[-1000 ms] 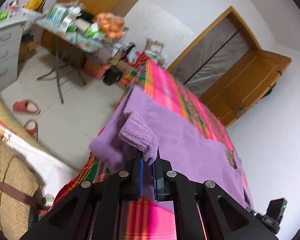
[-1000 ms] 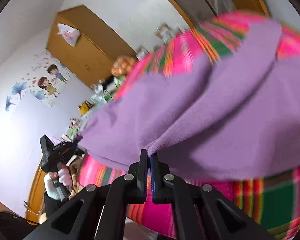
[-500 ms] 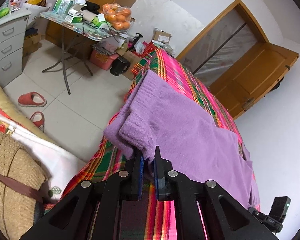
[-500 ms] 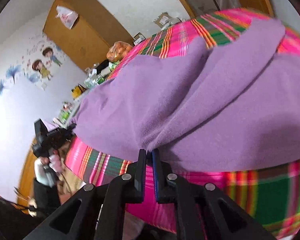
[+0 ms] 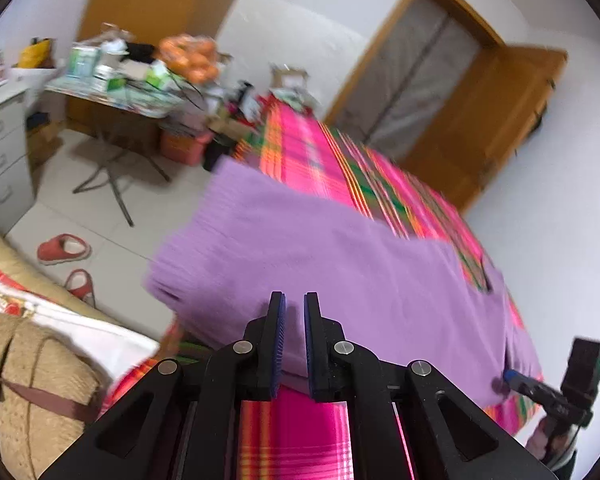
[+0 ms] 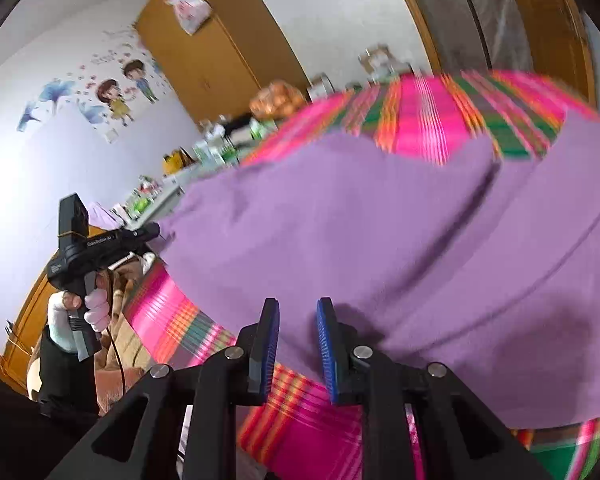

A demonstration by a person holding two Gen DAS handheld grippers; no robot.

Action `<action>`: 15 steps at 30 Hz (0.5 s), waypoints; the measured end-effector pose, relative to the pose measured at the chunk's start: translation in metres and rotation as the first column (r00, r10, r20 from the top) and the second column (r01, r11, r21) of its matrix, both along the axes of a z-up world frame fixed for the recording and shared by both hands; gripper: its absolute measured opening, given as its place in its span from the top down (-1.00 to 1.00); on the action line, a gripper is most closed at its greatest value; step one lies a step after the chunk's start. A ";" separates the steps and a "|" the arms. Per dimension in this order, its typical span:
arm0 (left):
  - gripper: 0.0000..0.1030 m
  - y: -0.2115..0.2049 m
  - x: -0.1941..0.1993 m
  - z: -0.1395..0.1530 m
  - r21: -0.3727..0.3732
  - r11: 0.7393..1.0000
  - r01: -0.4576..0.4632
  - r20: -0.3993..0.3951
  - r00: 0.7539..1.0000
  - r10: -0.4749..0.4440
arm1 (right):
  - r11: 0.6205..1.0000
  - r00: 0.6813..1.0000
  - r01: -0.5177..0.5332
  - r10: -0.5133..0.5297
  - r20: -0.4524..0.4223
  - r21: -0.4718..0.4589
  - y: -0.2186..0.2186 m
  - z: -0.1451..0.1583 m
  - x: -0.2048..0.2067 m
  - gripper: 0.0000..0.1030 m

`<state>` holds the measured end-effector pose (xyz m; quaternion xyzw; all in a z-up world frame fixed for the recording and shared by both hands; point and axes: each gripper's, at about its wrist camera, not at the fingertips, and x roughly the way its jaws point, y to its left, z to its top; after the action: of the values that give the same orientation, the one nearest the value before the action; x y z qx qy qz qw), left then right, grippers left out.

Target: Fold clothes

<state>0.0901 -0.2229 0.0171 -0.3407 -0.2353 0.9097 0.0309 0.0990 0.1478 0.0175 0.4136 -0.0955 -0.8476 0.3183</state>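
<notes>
A purple sweater (image 5: pixel 340 260) lies spread flat across the pink plaid bed cover (image 5: pixel 308 148), its near edge running under both grippers. My left gripper (image 5: pixel 294 300) sits over that edge at the left corner. Its jaws are barely apart, and purple cloth fills the slit. The right wrist view shows the left gripper (image 6: pixel 154 232) with its tip at the sweater's (image 6: pixel 380 220) corner. The jaws of my right gripper (image 6: pixel 298 304) are opening. The sweater's edge shows in the gap, but the pads do not press on it. The right gripper's blue tip (image 5: pixel 508 376) rests beside the hem.
Left of the bed is tiled floor with red slippers (image 5: pixel 64 248), a cluttered folding table (image 5: pixel 112 96), oranges (image 5: pixel 188 56) and grey drawers (image 5: pixel 0 152). A woven bundle (image 5: pixel 32 380) lies near left. A wooden door (image 5: pixel 480 128) stands behind the bed. A gloved hand (image 6: pixel 92 308) holds the left gripper.
The raised fold of the sweater has come down flat on the bed. The right jaws, which pinched its edge, have parted and let it go. Both views have rolled.
</notes>
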 end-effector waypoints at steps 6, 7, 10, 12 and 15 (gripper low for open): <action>0.80 0.008 -0.011 -0.008 -0.031 0.999 0.023 0.077 0.997 -0.020 | 1.000 1.000 -0.008 0.008 0.007 0.019 0.008 0.009 -0.008 0.68; 0.80 0.007 -0.014 -0.002 -0.040 0.999 0.014 0.068 0.998 -0.012 | 1.000 1.000 -0.005 0.005 -0.009 0.015 0.008 0.015 -0.013 0.65; 0.80 0.003 -0.036 0.023 -0.062 0.998 -0.004 0.027 1.000 0.006 | 1.000 0.999 0.019 -0.020 -0.049 -0.012 0.002 0.037 -0.038 0.29; 0.80 0.002 -0.056 0.036 -0.058 0.998 -0.003 0.005 1.000 0.003 | 0.999 0.998 0.032 -0.034 -0.056 -0.039 -0.005 0.052 -0.063 0.12; 0.75 0.007 -0.091 0.048 -0.070 0.998 0.006 0.007 1.000 -0.005 | 0.999 0.999 0.014 -0.016 -0.045 -0.042 -0.021 0.064 -0.112 0.11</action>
<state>-0.0014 -0.2162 0.0647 -0.3455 -0.2025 0.9161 0.0206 -0.0130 0.1263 0.0811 0.3870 -0.1089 -0.8569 0.3226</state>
